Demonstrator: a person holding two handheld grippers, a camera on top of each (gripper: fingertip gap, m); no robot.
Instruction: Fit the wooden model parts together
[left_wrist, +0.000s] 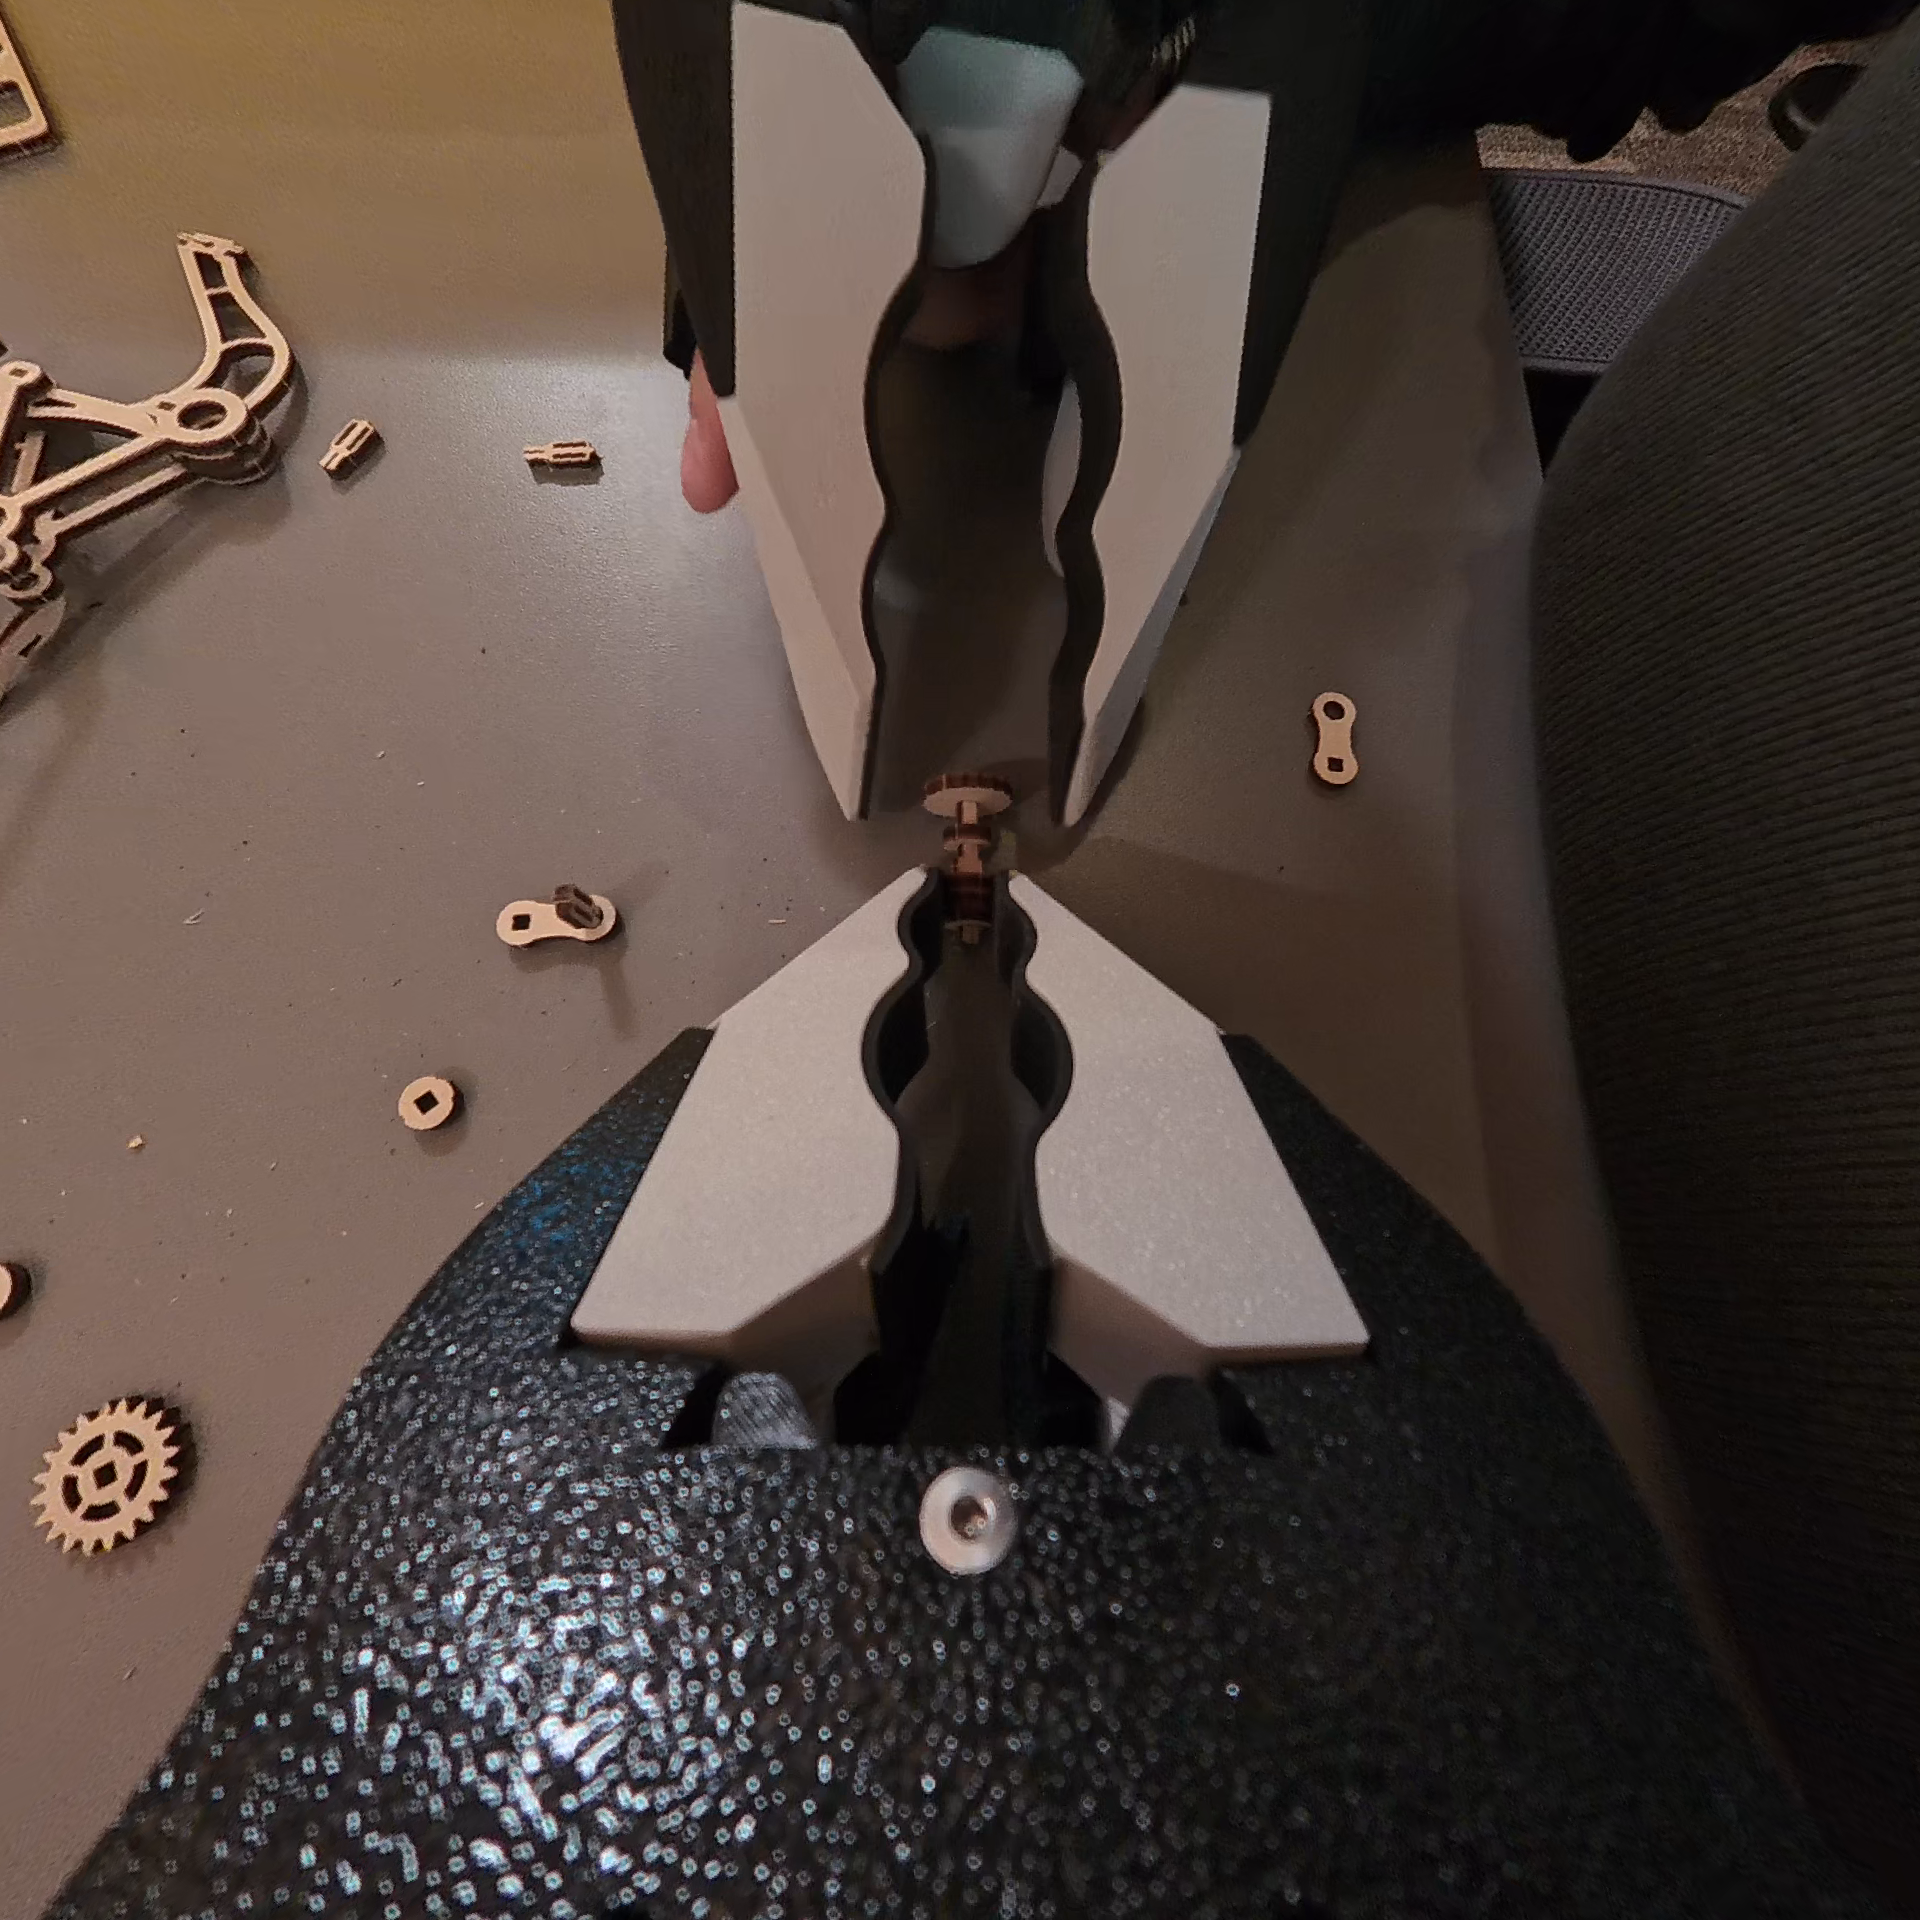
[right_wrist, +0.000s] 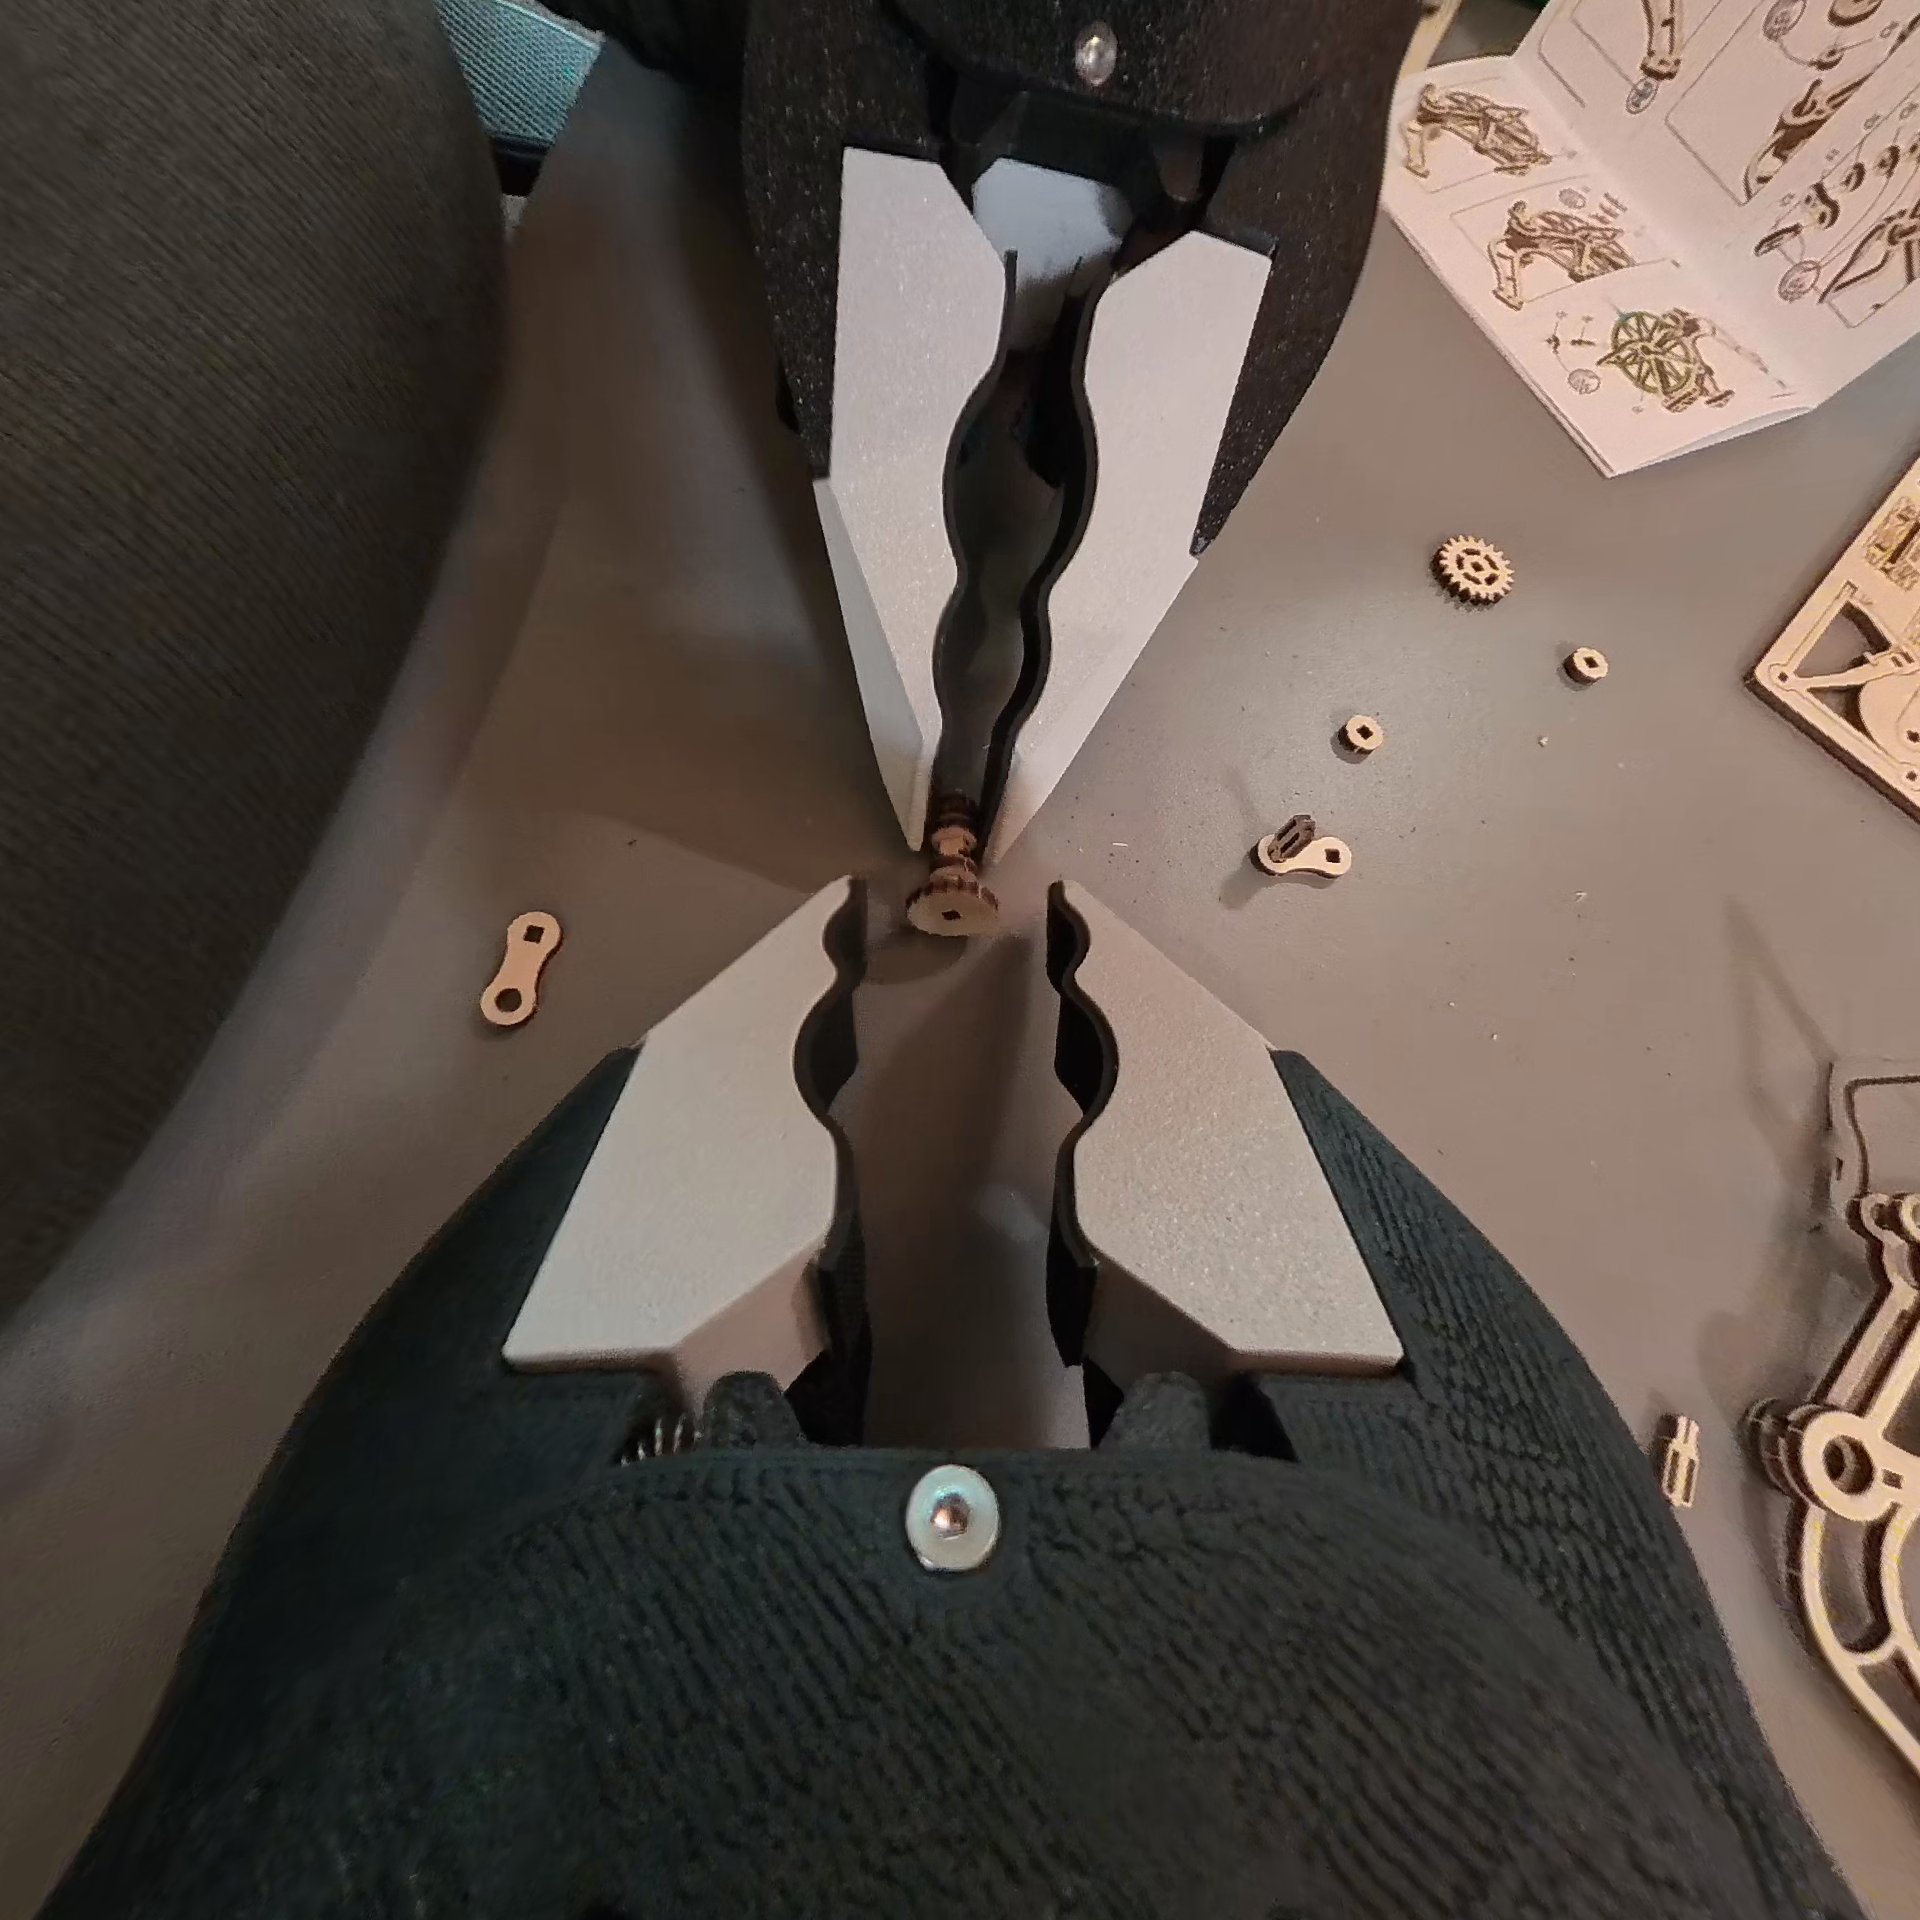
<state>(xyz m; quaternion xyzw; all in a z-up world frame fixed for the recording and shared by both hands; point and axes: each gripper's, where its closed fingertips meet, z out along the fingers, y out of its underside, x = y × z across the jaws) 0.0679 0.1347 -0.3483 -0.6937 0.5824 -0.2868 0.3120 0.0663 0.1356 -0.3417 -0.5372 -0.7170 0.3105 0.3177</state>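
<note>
A small wooden axle with tiny gears (left_wrist: 966, 831) is pinched in my left gripper (left_wrist: 966, 883), which is shut on its near end. In the right wrist view the left gripper (right_wrist: 951, 831) comes in from the top, with the axle (right_wrist: 949, 868) sticking out of its tips toward me. My right gripper (right_wrist: 954, 904) is open, with its fingertips on either side of the axle's end gear and a gap on each side. In the left wrist view the right gripper (left_wrist: 966, 816) comes down from the top, tips spread around that gear.
On the grey table lie a flat link (left_wrist: 1333, 740), a link with a peg (left_wrist: 556, 920), a washer (left_wrist: 429, 1103), a larger gear (left_wrist: 109, 1475) and a part-built frame (left_wrist: 156, 416). An instruction sheet (right_wrist: 1662, 208) and a parts sheet (right_wrist: 1849, 675) lie farther off. A dark chair (right_wrist: 208, 520) borders the table. The tips of both grippers are at nearly the same place. My right tips are roughly 6 cm from the flat link (left_wrist: 1333, 740). The right camera catches it too, in the right wrist view (right_wrist: 512, 969).
</note>
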